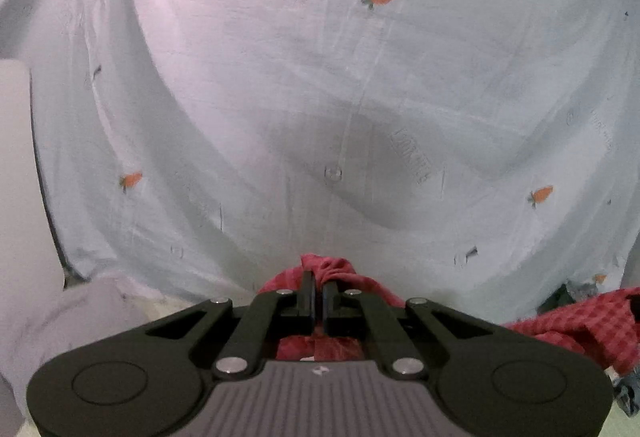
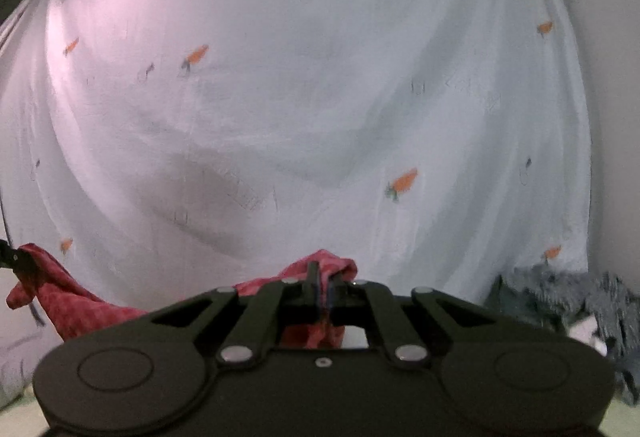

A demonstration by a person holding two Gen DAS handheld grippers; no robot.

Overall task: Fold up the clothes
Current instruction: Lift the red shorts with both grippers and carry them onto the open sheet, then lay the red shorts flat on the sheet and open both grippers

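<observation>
Tools (image 1: 318,291) (image 2: 325,287) pinch soft red checked cloth (image 1: 576,321) between them.

Pale carrot-print sheet (image 1: 320,77) backdrop, pinkish light

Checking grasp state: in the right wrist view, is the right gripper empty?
No: the right gripper is shut on the red cloth, which bunches out past its fingertips.
</observation>
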